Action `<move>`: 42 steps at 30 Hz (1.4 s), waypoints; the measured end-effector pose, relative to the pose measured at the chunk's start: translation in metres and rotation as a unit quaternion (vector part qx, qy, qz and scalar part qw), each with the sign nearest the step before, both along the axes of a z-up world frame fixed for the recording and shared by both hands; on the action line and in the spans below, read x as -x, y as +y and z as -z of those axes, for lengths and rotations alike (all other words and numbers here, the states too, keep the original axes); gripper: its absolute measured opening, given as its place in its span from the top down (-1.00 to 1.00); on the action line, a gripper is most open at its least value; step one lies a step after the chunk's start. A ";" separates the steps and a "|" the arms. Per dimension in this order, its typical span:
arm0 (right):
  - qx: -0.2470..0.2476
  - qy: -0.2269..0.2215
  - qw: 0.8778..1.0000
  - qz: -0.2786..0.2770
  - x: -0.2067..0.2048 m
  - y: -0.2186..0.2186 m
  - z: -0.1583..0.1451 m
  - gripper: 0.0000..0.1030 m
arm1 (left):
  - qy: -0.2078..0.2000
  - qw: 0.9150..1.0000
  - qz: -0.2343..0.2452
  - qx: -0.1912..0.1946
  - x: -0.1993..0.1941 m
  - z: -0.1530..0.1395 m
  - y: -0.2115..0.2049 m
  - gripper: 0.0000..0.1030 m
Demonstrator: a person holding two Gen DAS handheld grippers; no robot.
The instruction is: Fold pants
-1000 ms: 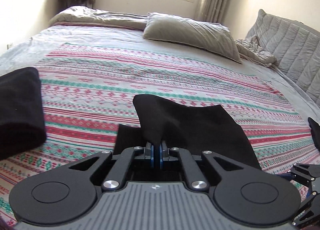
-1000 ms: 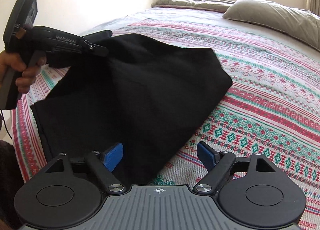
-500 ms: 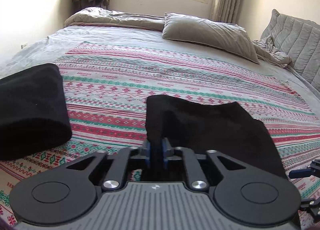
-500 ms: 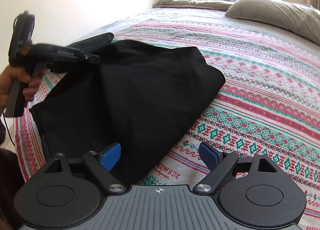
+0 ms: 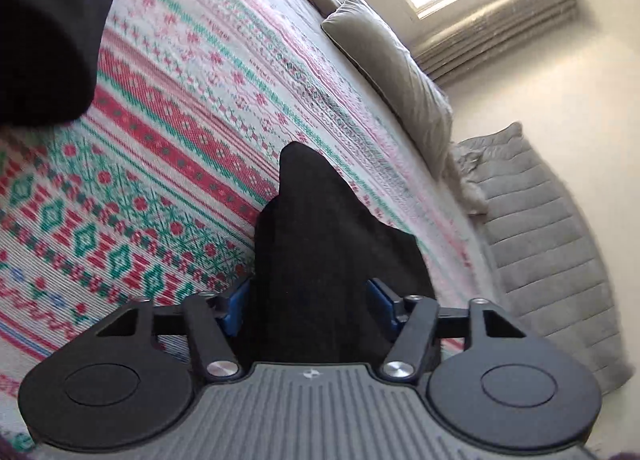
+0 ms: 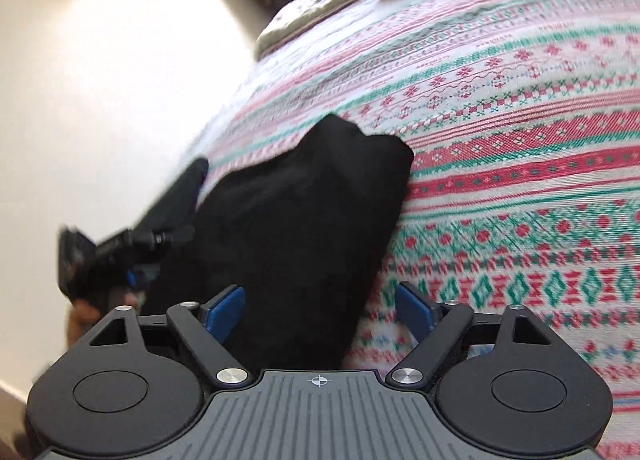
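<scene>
The black pants (image 5: 324,244) lie folded on the patterned bedspread (image 5: 168,148). They also show in the right wrist view (image 6: 304,220). My left gripper (image 5: 308,304) is open, its blue pads on either side of the pants' near edge. My right gripper (image 6: 320,308) is open over the pants' other near edge, one pad above the cloth and one above the bedspread. The left gripper also shows in the right wrist view (image 6: 120,256), blurred, at the pants' left side.
A second folded black garment (image 5: 48,28) lies at the upper left of the left wrist view. A grey pillow (image 5: 392,72) and a quilted grey cushion (image 5: 552,252) are at the head of the bed. A white wall (image 6: 100,80) runs along the bed's left side.
My left gripper has opened and let go of the pants. Both views have tilted and come closer to the cloth, which now lies in a more compact fold.
</scene>
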State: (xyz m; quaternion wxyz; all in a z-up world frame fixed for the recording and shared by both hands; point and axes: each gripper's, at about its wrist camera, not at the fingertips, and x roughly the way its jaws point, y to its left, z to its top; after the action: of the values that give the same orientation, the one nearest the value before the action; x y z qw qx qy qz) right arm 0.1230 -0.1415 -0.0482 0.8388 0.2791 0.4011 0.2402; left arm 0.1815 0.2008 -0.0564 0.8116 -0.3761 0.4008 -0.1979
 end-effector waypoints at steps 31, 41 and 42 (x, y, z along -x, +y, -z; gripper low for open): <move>0.042 -0.037 0.994 0.097 0.018 -0.026 -0.038 0.71 | -0.021 0.994 0.017 0.108 -0.024 -0.003 -0.109 0.32; 0.051 -0.056 0.981 0.177 0.011 -0.106 -0.060 0.79 | -0.046 0.985 0.048 0.156 -0.062 -0.005 -0.187 0.33; 0.048 -0.062 0.980 0.181 0.010 -0.111 -0.062 0.79 | -0.056 0.984 0.052 0.161 -0.063 -0.006 -0.188 0.33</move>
State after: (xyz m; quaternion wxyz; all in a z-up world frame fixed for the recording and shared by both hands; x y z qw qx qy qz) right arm 0.1130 -0.2526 0.0135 0.9041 0.2906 0.3025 0.0818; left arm 0.2445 0.0124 -0.0509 0.7503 -0.4687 0.3370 -0.3222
